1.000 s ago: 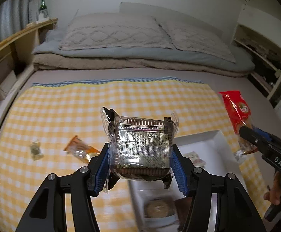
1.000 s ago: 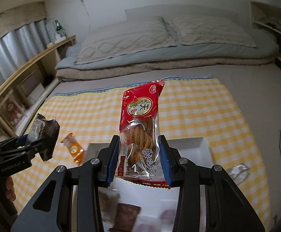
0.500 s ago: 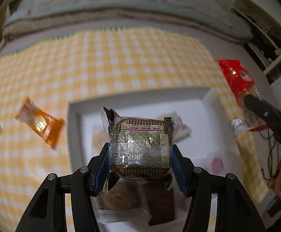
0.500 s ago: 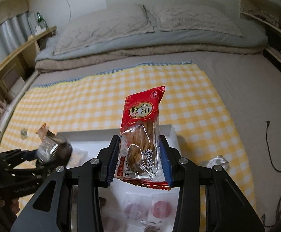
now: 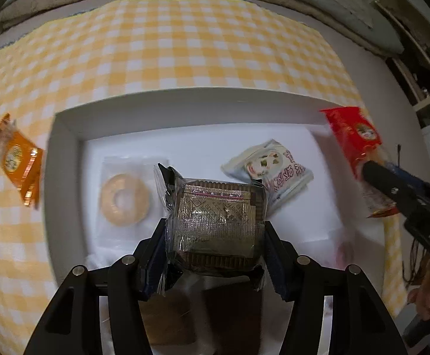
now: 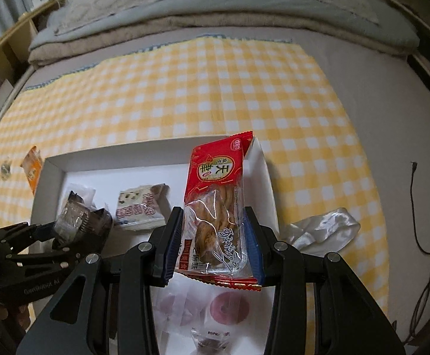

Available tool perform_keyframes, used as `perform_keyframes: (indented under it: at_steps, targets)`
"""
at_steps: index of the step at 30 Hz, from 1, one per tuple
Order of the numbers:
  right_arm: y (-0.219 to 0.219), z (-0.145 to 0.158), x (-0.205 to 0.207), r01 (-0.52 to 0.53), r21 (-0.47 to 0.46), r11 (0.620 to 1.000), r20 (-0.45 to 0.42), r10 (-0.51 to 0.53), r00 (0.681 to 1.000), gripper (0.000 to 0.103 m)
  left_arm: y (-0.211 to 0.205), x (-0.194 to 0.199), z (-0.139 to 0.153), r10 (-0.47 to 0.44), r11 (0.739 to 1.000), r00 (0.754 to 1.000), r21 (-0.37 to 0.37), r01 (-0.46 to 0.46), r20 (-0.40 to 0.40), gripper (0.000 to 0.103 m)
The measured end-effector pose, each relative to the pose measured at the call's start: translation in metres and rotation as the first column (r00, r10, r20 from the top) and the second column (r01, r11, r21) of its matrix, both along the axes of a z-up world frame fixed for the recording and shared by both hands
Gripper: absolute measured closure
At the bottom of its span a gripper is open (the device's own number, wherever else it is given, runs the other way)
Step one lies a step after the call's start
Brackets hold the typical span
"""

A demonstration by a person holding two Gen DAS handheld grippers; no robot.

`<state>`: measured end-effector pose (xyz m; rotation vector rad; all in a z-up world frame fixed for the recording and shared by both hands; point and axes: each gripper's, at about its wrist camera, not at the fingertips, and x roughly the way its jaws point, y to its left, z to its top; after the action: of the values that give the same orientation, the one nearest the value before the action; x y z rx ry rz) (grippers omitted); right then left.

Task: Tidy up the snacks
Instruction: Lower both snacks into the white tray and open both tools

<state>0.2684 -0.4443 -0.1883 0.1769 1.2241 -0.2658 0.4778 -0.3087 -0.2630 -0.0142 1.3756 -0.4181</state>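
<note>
My left gripper [image 5: 216,230] is shut on a clear-wrapped brown square pastry [image 5: 219,216] and holds it over the white tray [image 5: 67,136]. My right gripper [image 6: 213,235] is shut on a red-and-clear packet of twisted pastry [image 6: 215,204] above the tray's right side [image 6: 263,177]. Each gripper shows in the other view, the right [image 5: 392,183] and the left [image 6: 67,230]. In the tray lie a wrapped pale ring biscuit [image 5: 124,199], a white printed packet [image 5: 271,170] and pink round sweets [image 6: 229,307].
An orange snack packet [image 5: 15,159] lies on the yellow checked cloth [image 5: 185,50] left of the tray. A small wrapped sweet [image 6: 5,169] lies further left. A crumpled clear wrapper [image 6: 324,230] lies right of the tray. Pillows and bedding lie beyond; shelves stand at both sides.
Both grippers have tilted down and moved forward over the tray, each keeping its snack. The tray now fills the lower part of both views.
</note>
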Motion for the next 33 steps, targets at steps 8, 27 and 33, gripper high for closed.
perform_keyframes:
  at_steps: [8,27,33]
  targets:
    - [-0.010,-0.019,0.015,0.012,0.004,1.000,-0.033,-0.012,0.999,0.059,-0.003,0.005,-0.022,0.017,0.998,0.999,-0.065,-0.019,-0.033,0.044]
    - [-0.031,-0.021,0.008,0.083,0.029,0.996,-0.061,-0.081,0.995,0.038,0.014,-0.015,-0.012,-0.034,0.994,0.992,-0.108,0.021,-0.120,0.034]
    - [-0.032,-0.011,-0.002,0.095,0.051,0.994,-0.041,-0.093,0.995,0.038,0.016,-0.024,0.002,-0.038,0.993,0.997,-0.114,0.030,-0.069,0.016]
